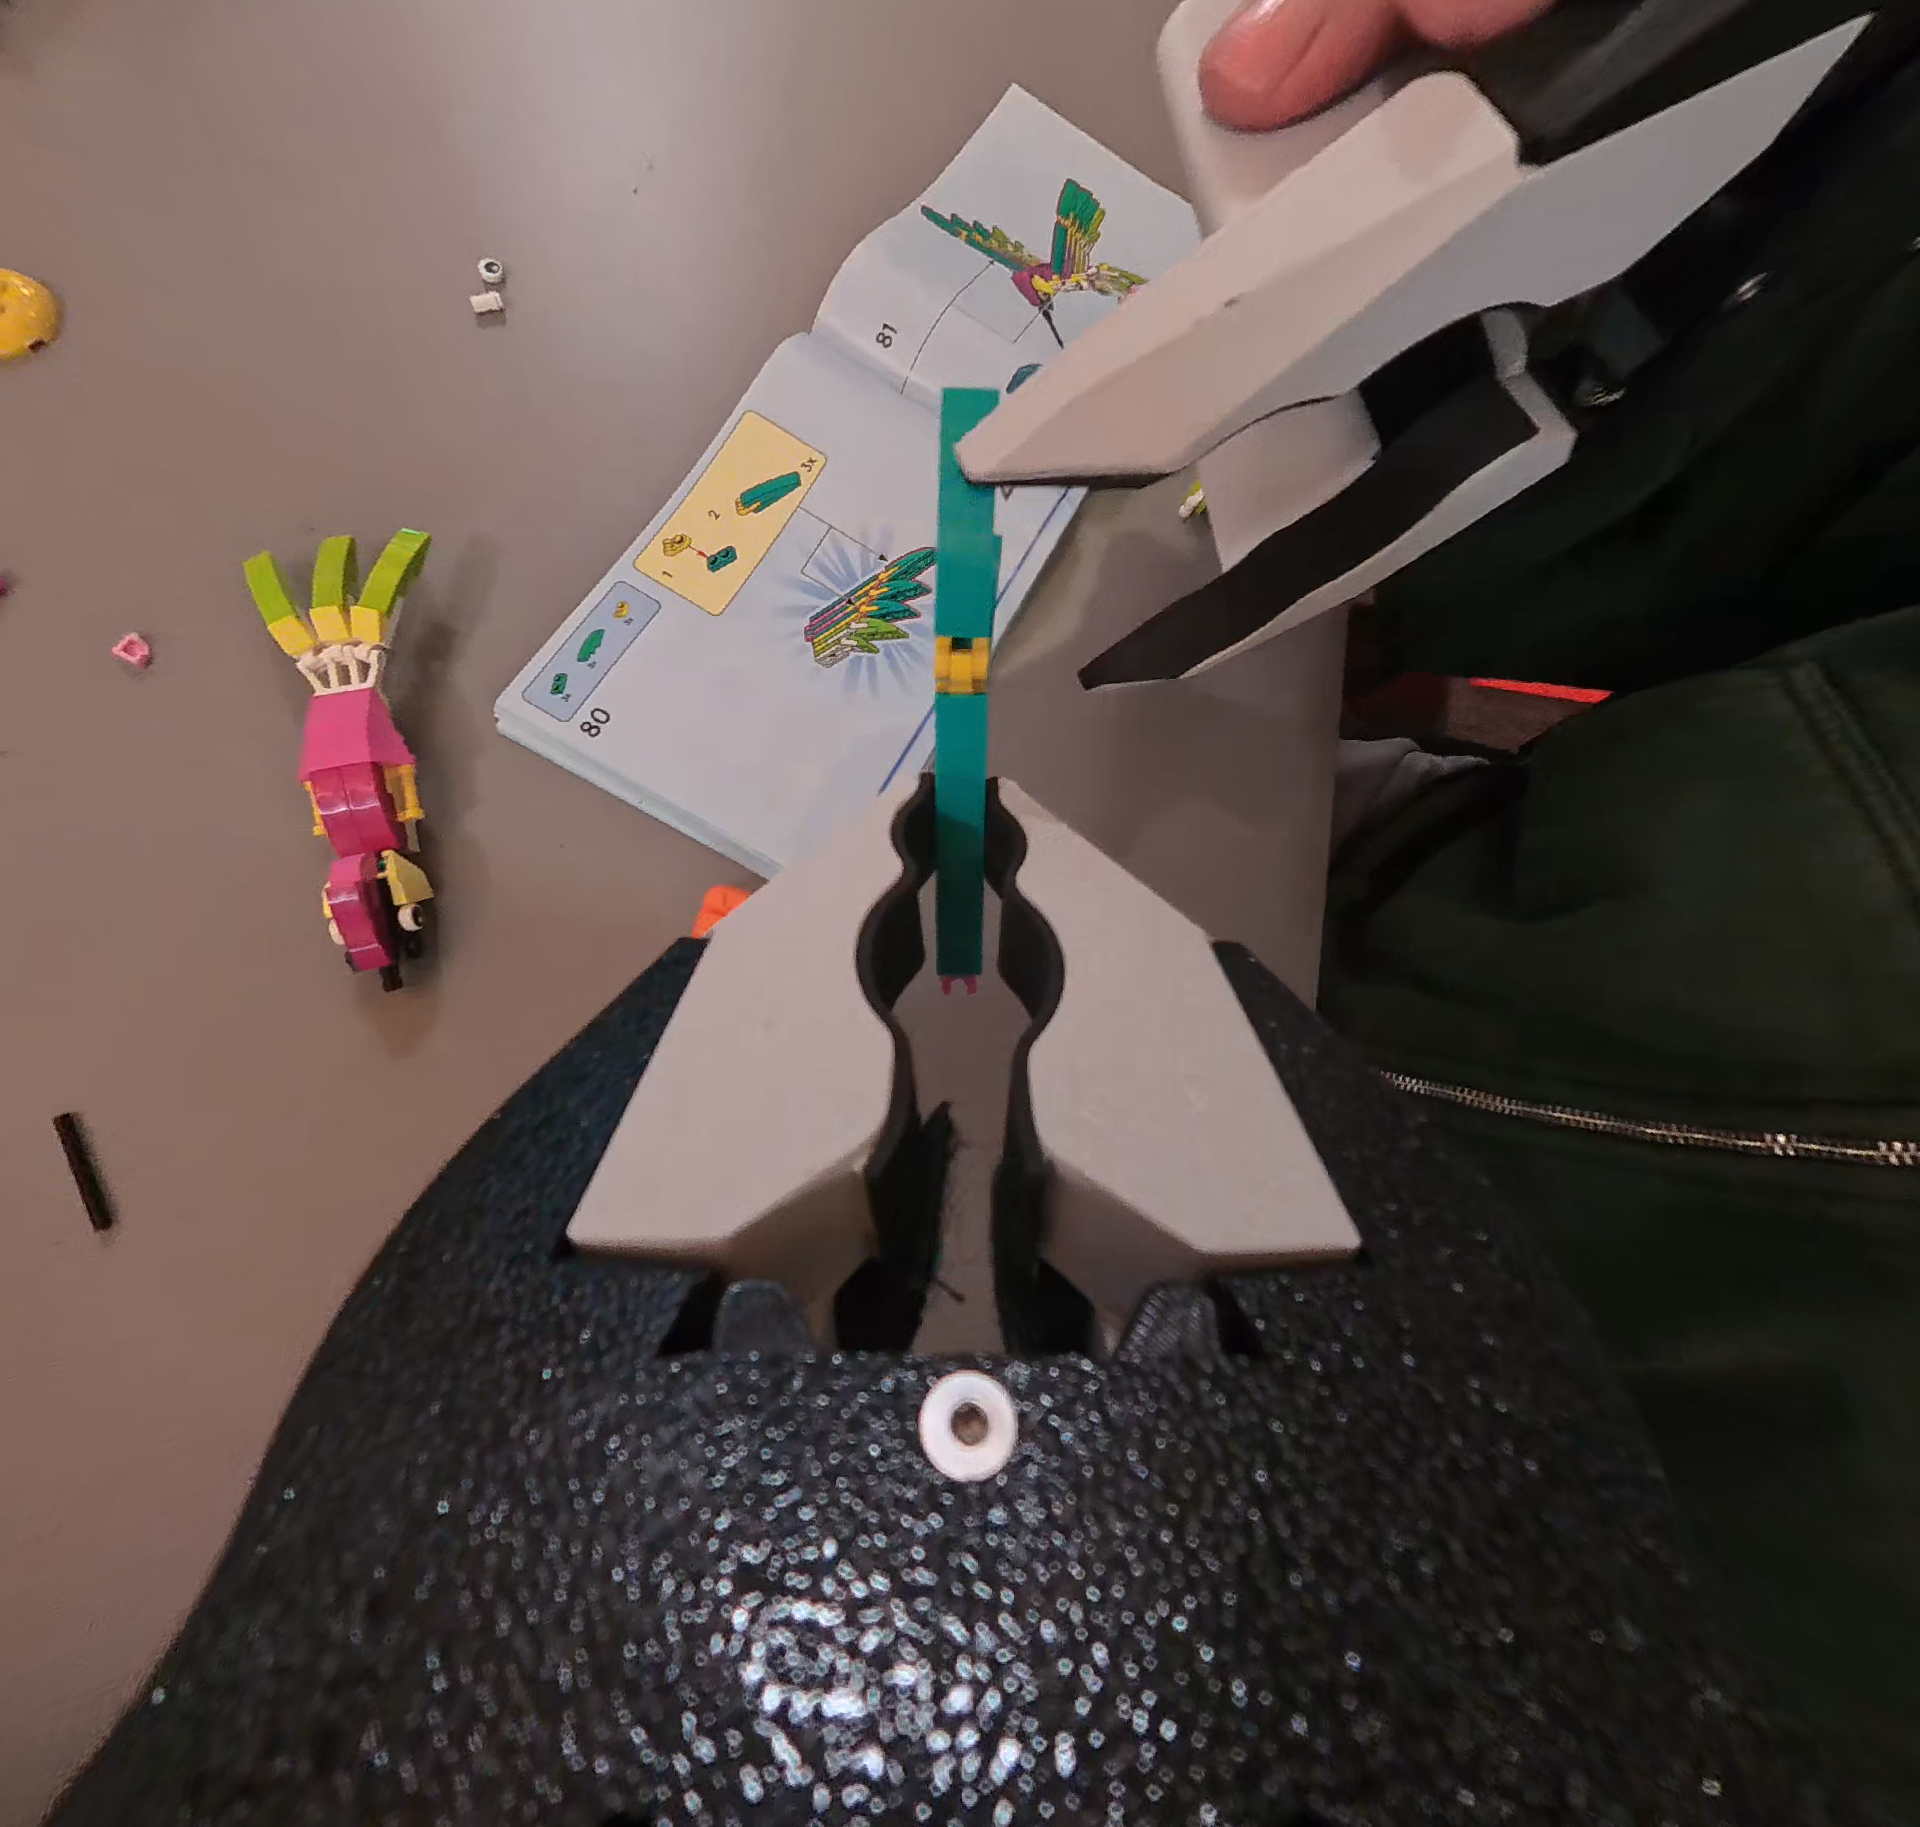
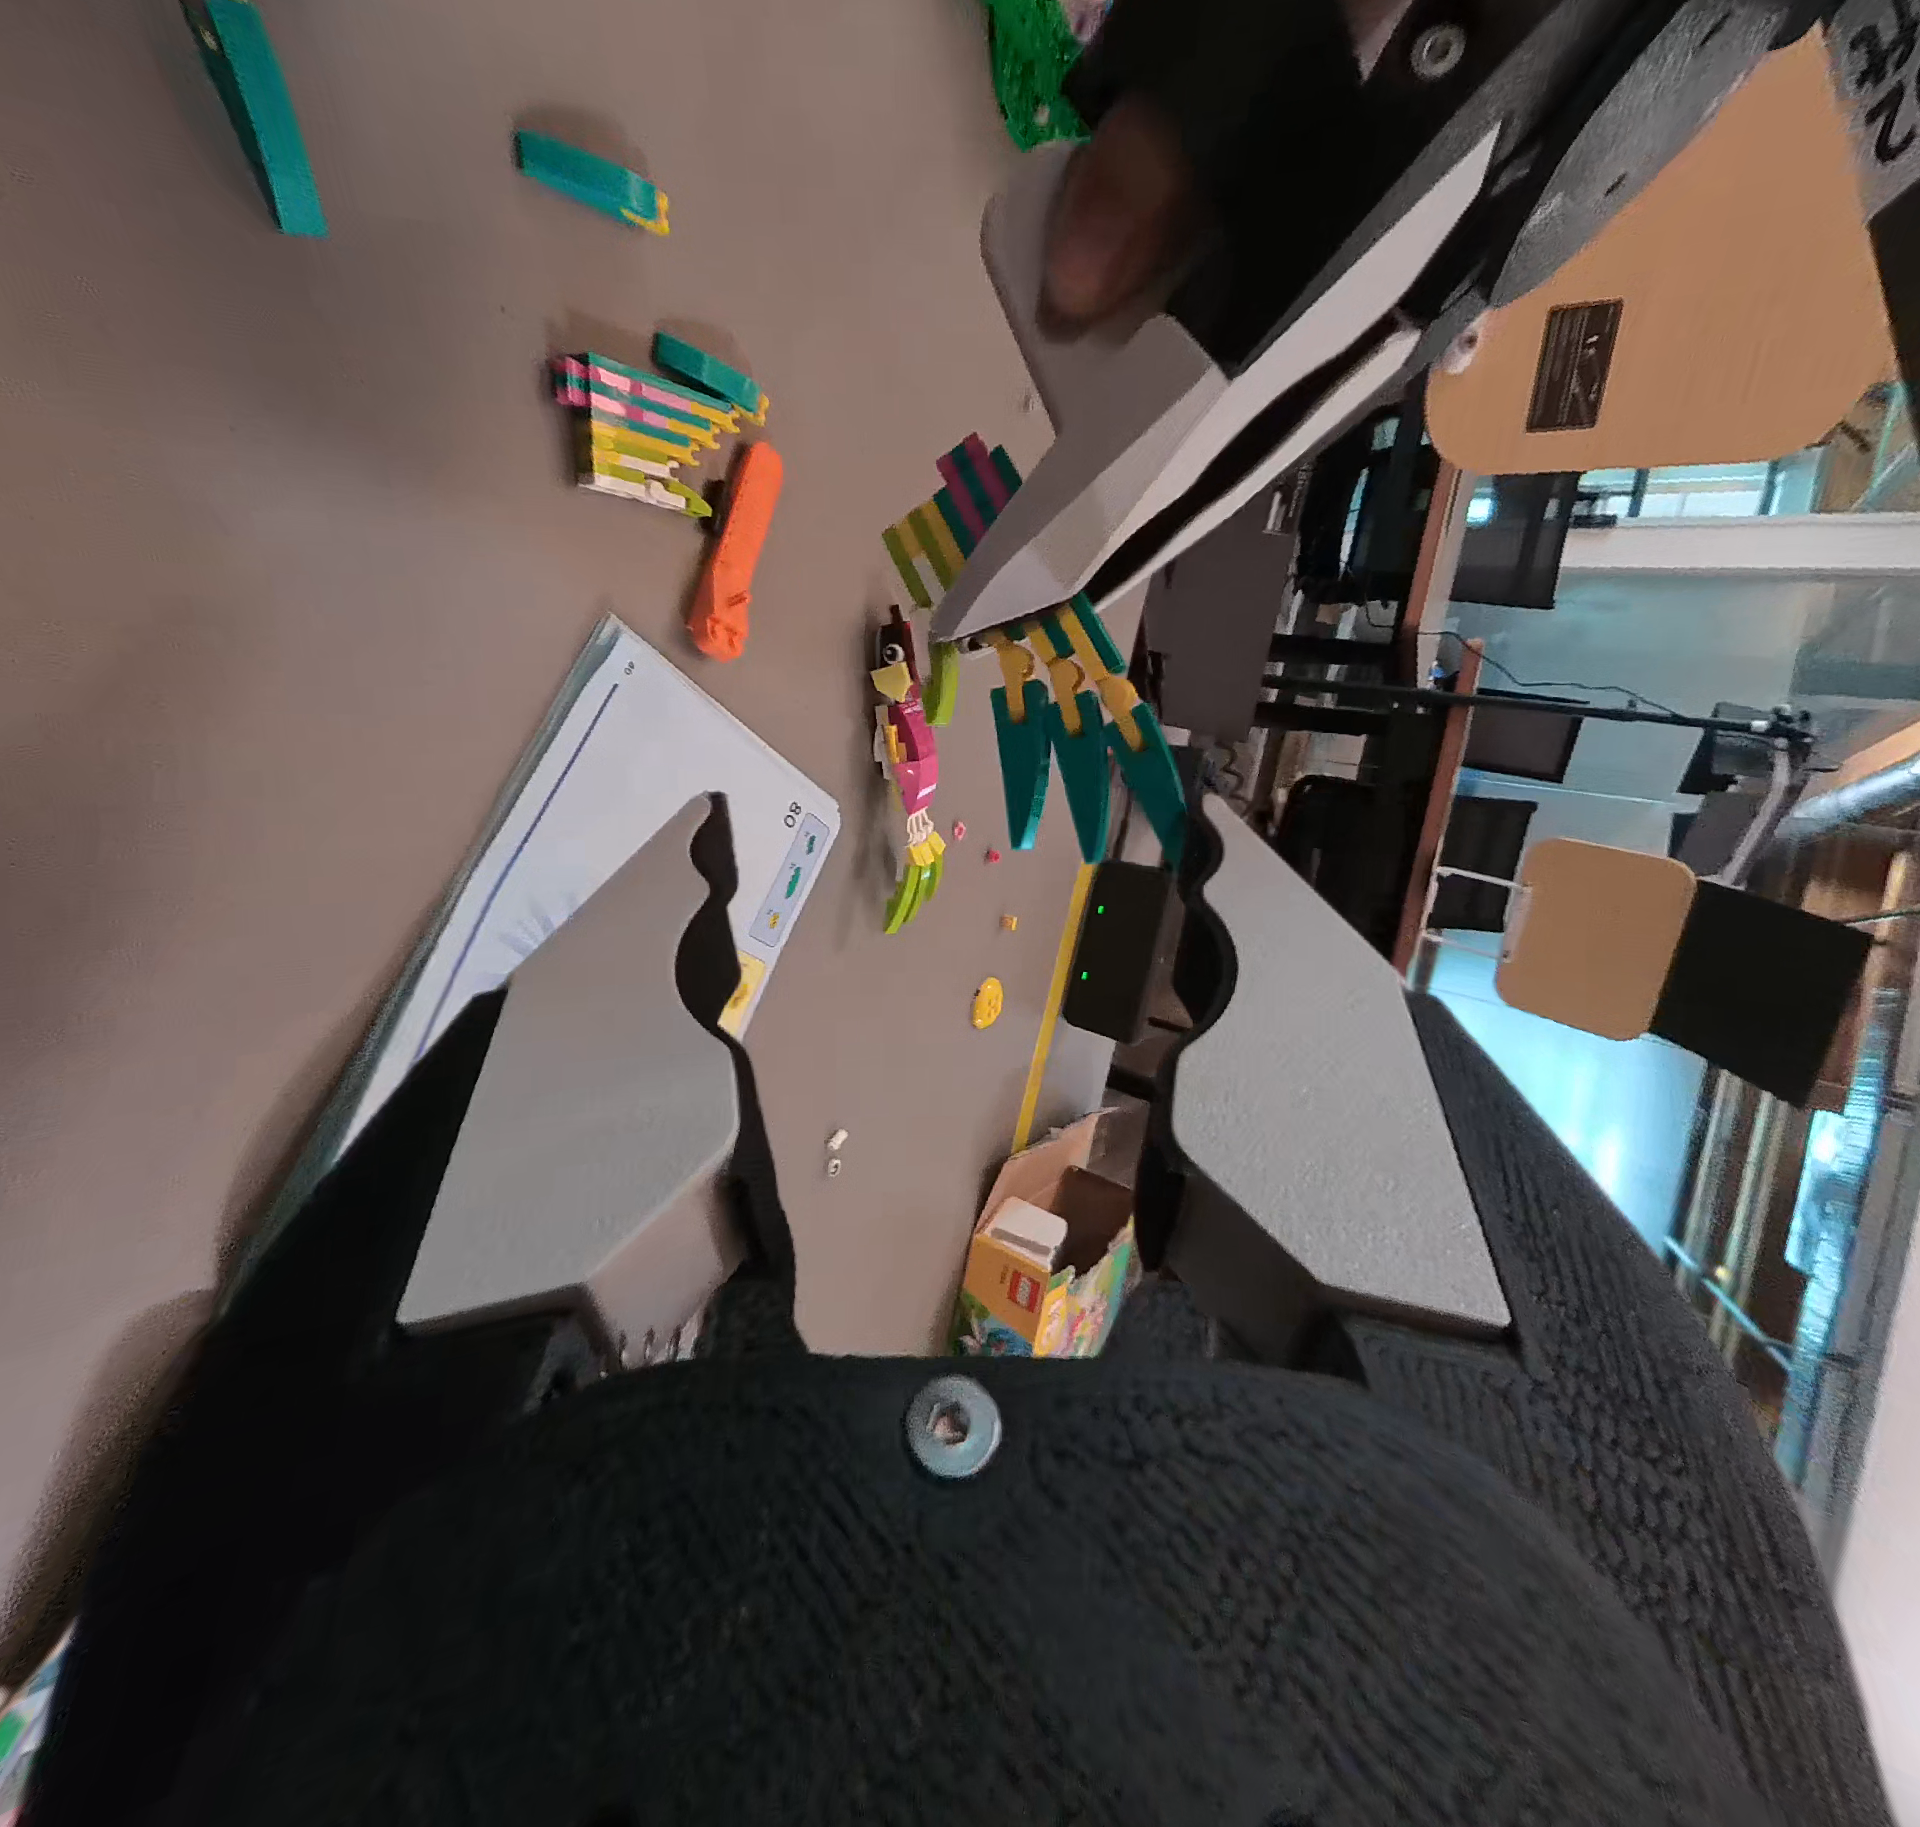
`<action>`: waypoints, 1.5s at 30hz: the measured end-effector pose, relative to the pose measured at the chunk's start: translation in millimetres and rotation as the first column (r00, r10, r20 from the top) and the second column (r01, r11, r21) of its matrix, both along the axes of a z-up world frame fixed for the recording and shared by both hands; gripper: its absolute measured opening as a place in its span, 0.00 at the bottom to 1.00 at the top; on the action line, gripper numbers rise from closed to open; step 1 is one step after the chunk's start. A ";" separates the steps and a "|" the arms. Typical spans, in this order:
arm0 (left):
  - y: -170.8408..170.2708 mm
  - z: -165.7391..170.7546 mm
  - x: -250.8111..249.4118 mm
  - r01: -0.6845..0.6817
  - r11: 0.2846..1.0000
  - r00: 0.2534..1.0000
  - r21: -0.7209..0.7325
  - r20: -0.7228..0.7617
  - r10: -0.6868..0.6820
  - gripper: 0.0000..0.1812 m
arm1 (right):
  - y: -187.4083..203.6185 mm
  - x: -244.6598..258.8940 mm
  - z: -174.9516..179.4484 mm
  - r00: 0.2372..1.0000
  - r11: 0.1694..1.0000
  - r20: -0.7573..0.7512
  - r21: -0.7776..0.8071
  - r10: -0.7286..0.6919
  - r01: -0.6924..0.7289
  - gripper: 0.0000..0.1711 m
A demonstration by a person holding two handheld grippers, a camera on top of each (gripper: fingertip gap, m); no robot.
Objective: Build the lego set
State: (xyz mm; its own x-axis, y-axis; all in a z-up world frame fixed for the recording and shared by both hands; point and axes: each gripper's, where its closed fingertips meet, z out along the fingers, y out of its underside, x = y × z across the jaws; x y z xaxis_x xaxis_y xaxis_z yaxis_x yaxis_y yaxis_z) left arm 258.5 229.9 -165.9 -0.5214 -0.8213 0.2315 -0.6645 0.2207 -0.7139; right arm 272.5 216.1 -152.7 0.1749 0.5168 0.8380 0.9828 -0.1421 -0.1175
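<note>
My left gripper is shut on a wing section, seen edge-on as a teal strip with a yellow joint. In the right wrist view the left gripper holds this wing, with three teal feathers on yellow hinges, above the table. My right gripper is open; its upper fingertip touches the wing's far end. In its own view the right gripper is open, one finger beside a teal feather. The pink bird body lies on the table, also in the right wrist view.
The open instruction booklet lies under the grippers. A second finished wing, an orange brick separator, loose teal pieces, a green plate, a yellow dome and the set's box are around. A person's dark jacket is at the table edge.
</note>
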 end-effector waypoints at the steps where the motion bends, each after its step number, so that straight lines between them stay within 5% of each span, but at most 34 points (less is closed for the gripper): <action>1: 0.0 0.8 -0.5 -0.006 1.000 1.000 -0.010 0.004 0.006 0.03 | -0.9 0.0 -0.8 1.000 1.000 -0.006 -0.006 -0.004 0.004 0.50; 7: 1.6 2.4 -6.7 -0.036 0.998 0.999 -0.042 0.013 0.036 0.03 | -4.3 -7.4 -1.5 0.998 1.000 -0.067 -0.016 0.006 -0.007 0.47; 13: 23.6 20.7 -13.2 -0.151 0.971 0.972 -0.184 0.149 0.179 0.03 | -4.4 -5.1 58.8 0.938 0.958 -0.343 0.281 0.048 0.054 0.52; 19: 49.0 53.8 -57.7 -0.183 0.834 0.910 -0.521 0.231 0.345 0.03 | -18.4 -2.8 99.2 0.689 0.775 -0.614 0.620 0.384 0.121 0.44; 30: 56.1 25.9 -135.4 -0.414 0.718 0.805 -0.559 0.143 0.576 0.03 | -15.9 -6.0 53.1 0.374 0.847 -0.813 0.518 0.445 0.119 0.42; 32: 46.4 19.4 -135.9 -0.431 0.705 0.805 -0.564 0.113 0.582 0.03 | -7.4 -25.3 32.2 0.425 0.902 -0.823 0.431 0.376 0.036 0.42; 35: 24.3 -3.8 -124.8 -0.459 0.763 0.841 -0.455 0.054 0.538 0.03 | 4.8 -43.6 -4.7 0.679 0.938 -0.683 0.345 0.268 -0.024 0.42; 37: 2.4 -20.0 -115.2 -0.434 0.815 0.884 -0.384 -0.009 0.467 0.03 | 6.5 -56.8 -20.1 0.773 0.942 -0.578 0.328 0.262 -0.073 0.42; 45: -47.2 -58.6 -98.0 -0.316 0.921 0.940 -0.230 -0.205 0.271 0.03 | 1.6 -66.1 -38.2 0.863 0.953 -0.443 0.276 0.243 -0.126 0.48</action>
